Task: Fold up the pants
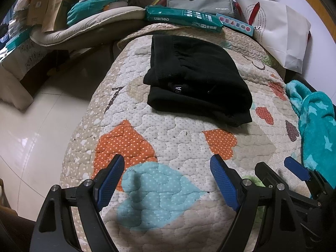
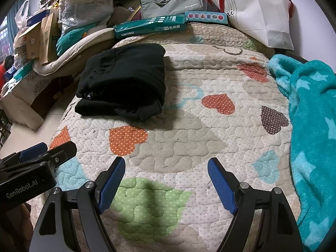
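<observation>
Folded black pants (image 2: 121,79) on heart-patterned quilt (image 2: 189,126), well beyond the wide-open, empty right claw (image 2: 166,163).

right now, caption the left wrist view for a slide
Black pants lie folded on the heart-patterned quilt; both grippers' jaws open.

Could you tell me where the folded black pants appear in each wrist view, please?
Left wrist view: black pants lie centre, slightly above the middle, on the quilt.
Right wrist view: black pants lie upper left of centre.
Shared landmark: the green paper pack just beyond them.
</observation>
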